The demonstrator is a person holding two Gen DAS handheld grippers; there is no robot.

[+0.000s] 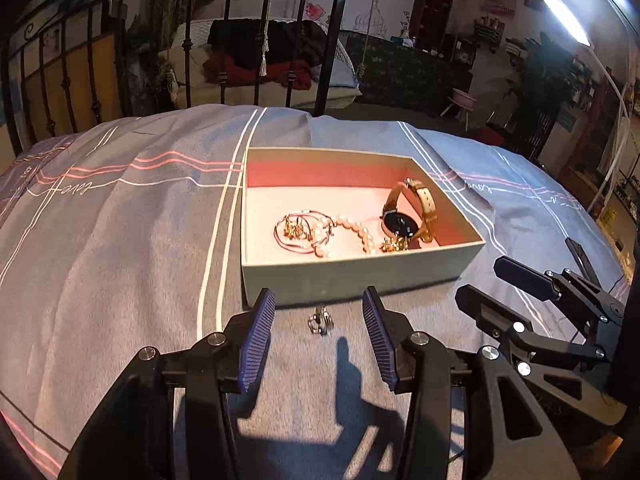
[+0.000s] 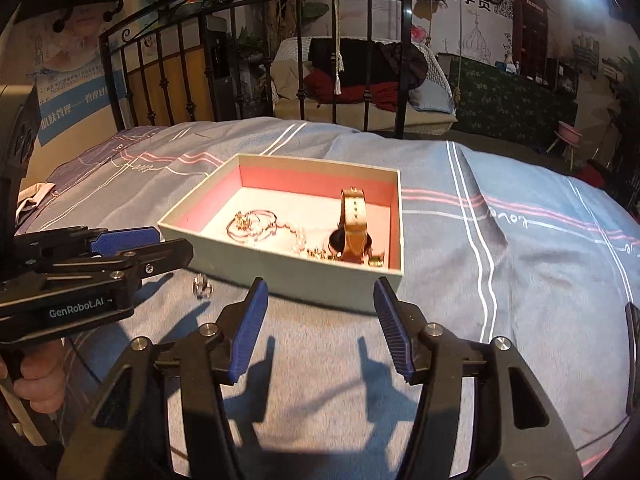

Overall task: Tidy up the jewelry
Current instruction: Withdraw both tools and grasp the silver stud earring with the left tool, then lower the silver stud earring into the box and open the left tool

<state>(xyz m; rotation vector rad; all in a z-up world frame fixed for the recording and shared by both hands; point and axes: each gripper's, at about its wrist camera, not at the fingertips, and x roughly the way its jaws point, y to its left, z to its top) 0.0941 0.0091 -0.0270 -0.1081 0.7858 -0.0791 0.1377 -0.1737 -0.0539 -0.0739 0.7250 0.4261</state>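
An open grey box (image 1: 352, 276) with pink lining sits on the bed; it also shows in the right wrist view (image 2: 280, 264). Inside lie a gold-strap watch (image 1: 408, 212), a pearl bracelet (image 1: 352, 232), a thin rose-gold bangle (image 1: 296, 228) and gold earrings (image 1: 394, 245). A small silver ring (image 1: 319, 321) lies on the blanket just in front of the box, also in the right wrist view (image 2: 202, 287). My left gripper (image 1: 319, 304) is open, its jaws either side of the ring, apart from it. My right gripper (image 2: 319, 292) is open and empty before the box's near right corner.
The grey striped blanket (image 1: 120, 240) covers the bed. A black iron bed frame (image 1: 224, 40) stands behind it. My right gripper (image 1: 480, 284) shows in the left wrist view beside the box; my left gripper (image 2: 172, 246) shows at the left in the right wrist view.
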